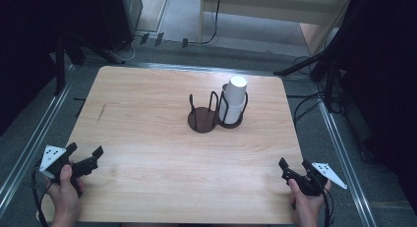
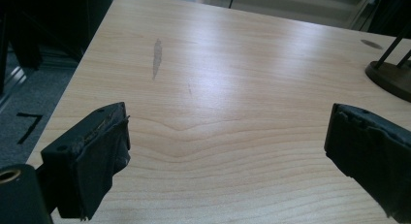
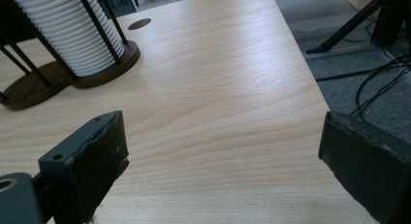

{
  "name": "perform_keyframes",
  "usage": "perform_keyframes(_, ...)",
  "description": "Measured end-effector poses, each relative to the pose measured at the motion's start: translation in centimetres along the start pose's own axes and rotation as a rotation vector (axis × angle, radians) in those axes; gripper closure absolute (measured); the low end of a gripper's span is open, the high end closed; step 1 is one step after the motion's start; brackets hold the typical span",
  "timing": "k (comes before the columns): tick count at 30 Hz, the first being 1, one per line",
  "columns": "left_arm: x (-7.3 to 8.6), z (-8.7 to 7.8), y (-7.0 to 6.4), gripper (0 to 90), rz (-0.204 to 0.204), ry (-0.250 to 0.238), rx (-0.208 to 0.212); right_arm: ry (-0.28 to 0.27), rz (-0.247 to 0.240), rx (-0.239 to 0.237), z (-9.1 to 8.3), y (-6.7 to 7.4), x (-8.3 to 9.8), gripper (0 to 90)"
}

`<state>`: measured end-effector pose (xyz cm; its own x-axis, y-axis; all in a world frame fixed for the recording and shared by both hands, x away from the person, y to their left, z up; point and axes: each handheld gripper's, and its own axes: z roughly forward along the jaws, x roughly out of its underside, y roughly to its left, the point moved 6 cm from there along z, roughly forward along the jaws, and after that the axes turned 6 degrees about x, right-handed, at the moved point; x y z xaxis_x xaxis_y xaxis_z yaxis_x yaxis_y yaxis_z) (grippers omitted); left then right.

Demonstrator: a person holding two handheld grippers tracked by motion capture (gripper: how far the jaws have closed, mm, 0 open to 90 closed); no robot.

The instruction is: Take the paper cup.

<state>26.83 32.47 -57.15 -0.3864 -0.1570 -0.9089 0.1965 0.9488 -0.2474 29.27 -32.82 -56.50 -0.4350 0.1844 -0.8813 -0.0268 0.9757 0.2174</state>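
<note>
From above, the white cup stack (image 1: pixel 235 100) stands in the right ring of a dark double holder (image 1: pixel 215 115), upper centre of the tabletop (image 1: pixel 147 138). Left tongs (image 1: pixel 84 158) and right tongs (image 1: pixel 295 169) gape empty at the bottom corners.

Left gripper view: bare wood.

Right gripper view: the stack (image 3: pixel 63 30) looks tall; a careless sideways grab might tip it.

Black fingers (image 2: pixel 87 166) (grey three-cornered plates)
</note>
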Motion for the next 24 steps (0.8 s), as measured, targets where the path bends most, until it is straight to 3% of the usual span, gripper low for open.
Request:
perform_keyframes(7,0.1,0.4,0.0,2.7,0.009,0.014,-0.022,0.005,-0.106,0.014,0.0,1.1,-0.1,5.0)
perform_keyframes(11,0.1,0.4,-0.2,2.7,0.03,0.013,-0.018,0.004,-0.098,-0.004,0.0,1.9,-0.9,5.0)
perform_keyframes(16,0.1,0.3,-0.1,2.7,0.023,0.001,-0.006,-0.008,-0.125,-0.025,0.2,3.2,-2.0,5.3)
perform_keyframes(20,0.1,0.3,-0.2,2.7,0.024,0.003,0.001,-0.012,-0.139,-0.048,1.0,5.2,-3.7,6.0)
perform_keyframes(23,0.1,0.3,-0.2,2.7,0.022,0.003,0.003,-0.016,-0.139,-0.055,1.4,5.8,-4.2,6.1)
perform_keyframes(24,0.1,0.3,-0.1,2.7,0.021,0.005,0.006,-0.014,-0.141,-0.067,1.8,6.7,-4.9,6.2)
